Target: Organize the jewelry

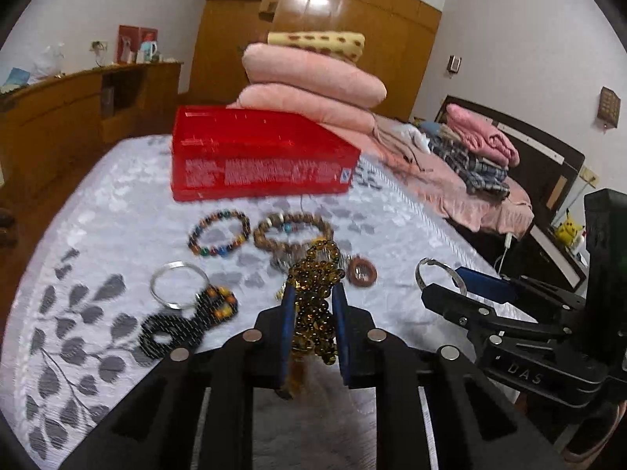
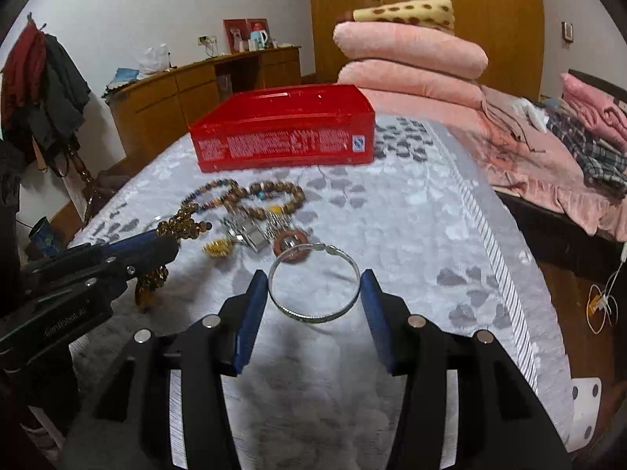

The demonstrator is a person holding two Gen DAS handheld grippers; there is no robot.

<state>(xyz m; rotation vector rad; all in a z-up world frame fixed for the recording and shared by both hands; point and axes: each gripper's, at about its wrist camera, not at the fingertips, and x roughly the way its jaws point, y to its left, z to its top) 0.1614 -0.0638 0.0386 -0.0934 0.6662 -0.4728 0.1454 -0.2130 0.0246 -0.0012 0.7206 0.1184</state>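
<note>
Left wrist view, grey leaf-print bedspread (image 1: 98, 203), red box (image 1: 262, 156) — wooden wardrobe (image 1: 352, 19) behind.

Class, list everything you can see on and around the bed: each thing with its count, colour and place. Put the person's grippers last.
box: 1, red, far on the bedspread
bead bracelets: 2, multicoloured and brown, before the box
amber bead string: 1, golden-brown, in the left gripper
silver bangle: 1, between the right gripper's fingers
thin ring: 1, silver, left
wooden ring: 1, brown, centre
black beaded piece: 1, near left
folded blankets: stack, pink, behind the box
left gripper: shut on beads
right gripper: open
</note>
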